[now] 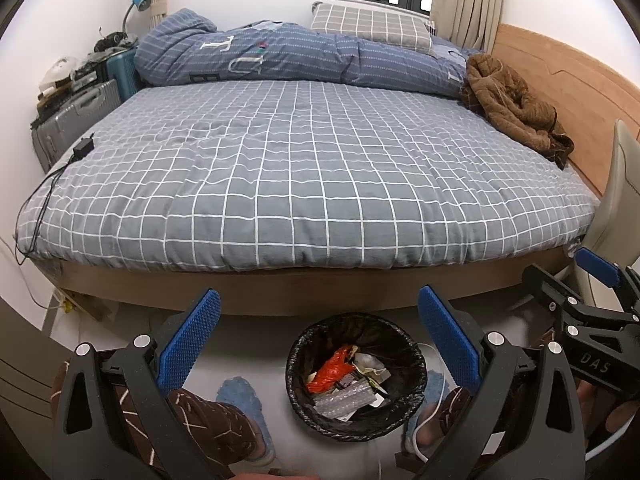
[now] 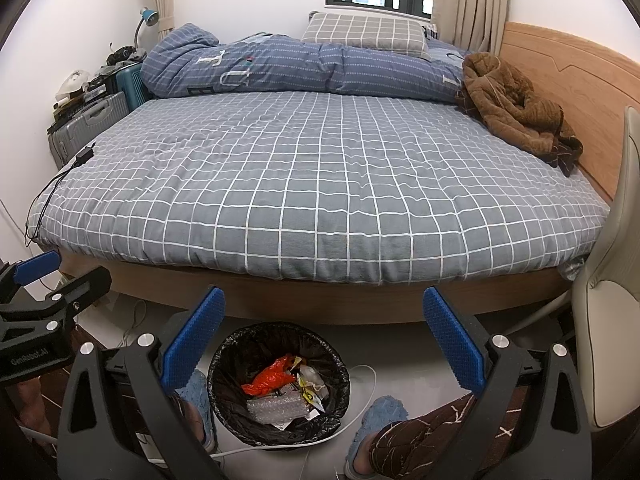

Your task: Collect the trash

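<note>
A round bin with a black liner [image 1: 356, 376] [image 2: 280, 384] stands on the floor by the bed's near edge. Inside lie an orange plastic bag [image 1: 330, 370] [image 2: 268, 378], bubble wrap [image 2: 276, 404] and paper scraps. My left gripper [image 1: 320, 300] hangs open above and in front of the bin, nothing between its blue pads [image 1: 192, 340]. My right gripper [image 2: 324, 300] is open too and holds nothing. Each gripper shows at the edge of the other's view: the right gripper [image 1: 592, 280] and the left gripper [image 2: 36, 268].
A bed with a grey checked sheet [image 1: 304, 168] fills the middle, with a blue duvet [image 1: 288, 56], a pillow and a brown garment [image 1: 512, 104]. Suitcases [image 1: 76, 120] stand left, a chair [image 2: 616, 280] right. The person's blue slippers [image 2: 376, 428] flank the bin; a white cable [image 2: 360, 396] lies beside it.
</note>
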`<state>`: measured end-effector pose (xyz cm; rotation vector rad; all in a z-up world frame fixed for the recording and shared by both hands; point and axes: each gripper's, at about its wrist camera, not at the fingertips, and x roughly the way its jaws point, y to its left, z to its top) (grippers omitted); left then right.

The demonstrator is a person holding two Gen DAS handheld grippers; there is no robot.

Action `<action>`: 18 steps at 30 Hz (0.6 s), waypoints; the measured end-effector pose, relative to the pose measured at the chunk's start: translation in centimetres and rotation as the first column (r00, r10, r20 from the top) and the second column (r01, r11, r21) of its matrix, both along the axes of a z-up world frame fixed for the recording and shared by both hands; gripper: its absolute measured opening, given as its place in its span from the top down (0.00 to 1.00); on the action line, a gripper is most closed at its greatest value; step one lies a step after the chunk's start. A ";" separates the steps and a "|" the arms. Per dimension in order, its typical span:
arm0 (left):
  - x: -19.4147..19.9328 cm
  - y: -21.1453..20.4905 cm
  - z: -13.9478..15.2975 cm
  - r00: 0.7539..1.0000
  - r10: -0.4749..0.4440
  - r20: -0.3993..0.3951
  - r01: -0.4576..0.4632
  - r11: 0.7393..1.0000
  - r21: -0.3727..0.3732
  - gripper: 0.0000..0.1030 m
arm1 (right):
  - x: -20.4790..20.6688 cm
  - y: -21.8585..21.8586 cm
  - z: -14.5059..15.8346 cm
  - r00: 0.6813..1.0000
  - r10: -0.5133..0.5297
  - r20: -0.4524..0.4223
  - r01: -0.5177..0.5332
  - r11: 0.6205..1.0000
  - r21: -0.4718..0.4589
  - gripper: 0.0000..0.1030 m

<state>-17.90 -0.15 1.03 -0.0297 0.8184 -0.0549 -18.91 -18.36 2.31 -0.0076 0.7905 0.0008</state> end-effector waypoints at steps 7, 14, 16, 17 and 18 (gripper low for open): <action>0.1 -0.1 -0.1 1.000 -0.004 -0.003 0.004 1.000 0.005 0.06 | 0.0 0.0 0.0 1.000 0.001 -0.001 -0.001 1.000 0.000 0.07; 0.0 -0.1 0.0 1.000 -0.003 0.005 0.003 1.000 0.005 0.06 | 0.0 0.0 -0.1 1.000 0.001 -0.002 -0.001 1.000 0.001 0.07; 0.1 -0.1 -0.1 1.000 -0.004 -0.003 0.004 1.000 -0.003 0.06 | 0.0 0.0 0.0 1.000 0.001 -0.001 -0.001 1.000 0.000 0.07; 0.2 -0.1 -0.1 1.000 -0.001 -0.005 0.001 1.000 -0.001 0.06 | 0.0 0.0 0.0 1.000 0.001 -0.001 -0.001 1.000 0.000 0.07; 0.2 0.0 -0.1 1.000 0.001 -0.004 -0.001 1.000 -0.001 0.06 | -0.1 0.0 -0.1 1.000 0.001 -0.001 -0.001 1.000 0.000 0.07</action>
